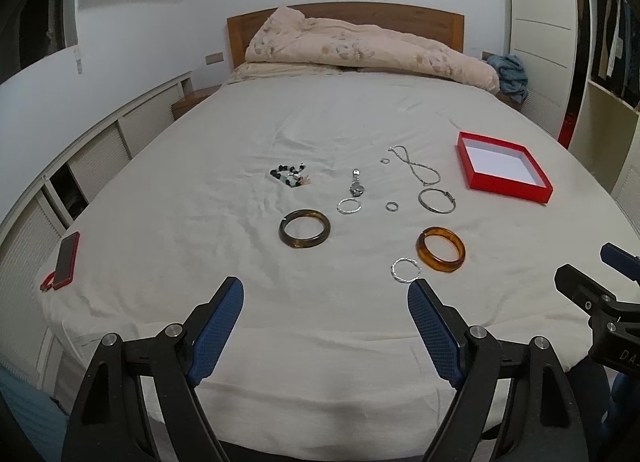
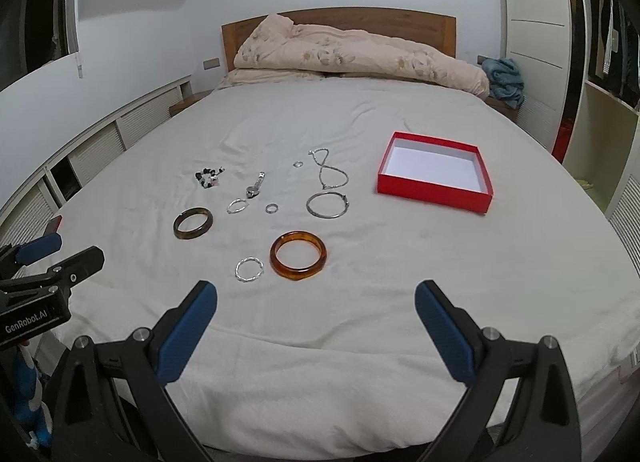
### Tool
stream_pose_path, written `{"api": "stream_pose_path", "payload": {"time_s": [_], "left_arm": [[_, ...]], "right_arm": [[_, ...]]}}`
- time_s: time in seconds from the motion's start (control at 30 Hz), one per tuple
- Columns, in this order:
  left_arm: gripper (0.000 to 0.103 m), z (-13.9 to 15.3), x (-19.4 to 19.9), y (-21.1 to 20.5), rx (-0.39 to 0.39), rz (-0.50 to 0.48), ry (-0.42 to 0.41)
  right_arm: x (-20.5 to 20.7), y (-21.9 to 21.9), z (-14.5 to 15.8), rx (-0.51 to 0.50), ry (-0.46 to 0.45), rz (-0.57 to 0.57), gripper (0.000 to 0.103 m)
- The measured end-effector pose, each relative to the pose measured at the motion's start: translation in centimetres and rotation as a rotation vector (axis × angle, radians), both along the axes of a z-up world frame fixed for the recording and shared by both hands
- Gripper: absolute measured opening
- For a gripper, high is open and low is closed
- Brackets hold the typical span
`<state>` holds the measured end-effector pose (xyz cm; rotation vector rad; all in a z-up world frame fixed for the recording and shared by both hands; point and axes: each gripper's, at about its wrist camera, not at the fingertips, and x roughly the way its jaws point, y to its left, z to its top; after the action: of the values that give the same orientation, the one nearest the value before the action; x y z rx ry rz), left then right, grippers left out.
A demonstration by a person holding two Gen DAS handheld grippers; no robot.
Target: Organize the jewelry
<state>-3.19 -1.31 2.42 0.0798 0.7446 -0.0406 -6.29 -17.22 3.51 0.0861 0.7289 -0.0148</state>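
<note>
Across the white sheet of the bed [image 2: 400, 282], jewelry is shown scattered, with an empty red box [image 2: 434, 197] lying well apart at about two o'clock in the right wrist view. Both tools are shown with pads spread wide and nothing between them: the left tool [image 1: 325, 328] and the right tool [image 2: 316, 332] are held above the near edge of the mattress.

Risks are judged as follows. The soft, creased sheet may be pinched together with a thin piece, so that cloth is lifted with it. The twisted silver ring [image 2: 249, 270] lies just beside the amber bangle [image 2: 298, 256] at its seven o'clock; a grasp on one may nudge the other. The silver chain [image 2: 330, 171] is limp and looped, and may snag or trail when raised. The two small rings [image 2: 271, 208] [image 2: 297, 164] are likely to slip from broad pads.

The pieces are seen as smooth, glossy hoops and fine metal items. A dark brown bangle [image 2: 193, 223] lies at ten o'clock from the amber one, a beaded bracelet [image 2: 208, 177] and a wristwatch [image 2: 255, 185] farther off, a thin silver bangle [image 2: 327, 204] near the chain, and a second twisted ring [image 2: 238, 206] below the watch. None is yet in the box.
</note>
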Motion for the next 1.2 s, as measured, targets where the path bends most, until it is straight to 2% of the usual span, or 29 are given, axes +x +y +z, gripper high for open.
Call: {"api": "stream_pose_path", "payload": {"time_s": [0.13, 0.3, 0.53, 0.63, 0.7, 0.8, 0.87, 1.0, 1.13, 1.2], "left_arm": [[0.083, -0.2, 0.5, -0.1, -0.003, 0.002, 0.008], [0.083, -0.8, 1.8, -0.9, 0.006, -0.008, 0.023], [0.083, -2.4, 3.9, -1.6, 0.011, -0.020, 0.055], [0.083, -3.6, 5.1, -1.8, 0.008, -0.034, 0.086], [0.079, -4.6, 6.2, -2.1, -0.004, -0.049, 0.116], [0.074, -5.8, 7.7, -2.4, -0.022, -0.064, 0.150], [0.067, -6.5, 8.7, -2.7, -0.034, -0.076, 0.167], [0.061, -8.2, 10.8, -3.5, -0.062, -0.100, 0.213], [0.050, -10.1, 12.7, -4.8, -0.076, -0.137, 0.266], [0.049, -10.9, 13.3, -5.2, -0.071, -0.144, 0.282]], "right_arm": [[0.0, -0.2, 0.1, -0.002, 0.002, 0.003, 0.098], [0.7, -0.8, -0.5, -0.004, 0.021, -0.001, 0.089], [2.3, -1.6, -1.5, -0.002, 0.042, 0.011, 0.088], [3.6, -1.9, -2.3, 0.013, 0.064, 0.031, 0.078], [4.6, -2.3, -3.2, 0.030, 0.092, 0.041, 0.062], [6.4, -2.7, -4.5, 0.058, 0.131, 0.055, 0.046], [7.7, -3.1, -5.4, 0.077, 0.152, 0.068, 0.043], [10.3, -3.3, -7.0, 0.101, 0.176, 0.101, 0.039], [13.0, -3.2, -8.8, 0.113, 0.206, 0.130, 0.038], [14.0, -3.2, -9.6, 0.115, 0.224, 0.142, 0.038]]}}
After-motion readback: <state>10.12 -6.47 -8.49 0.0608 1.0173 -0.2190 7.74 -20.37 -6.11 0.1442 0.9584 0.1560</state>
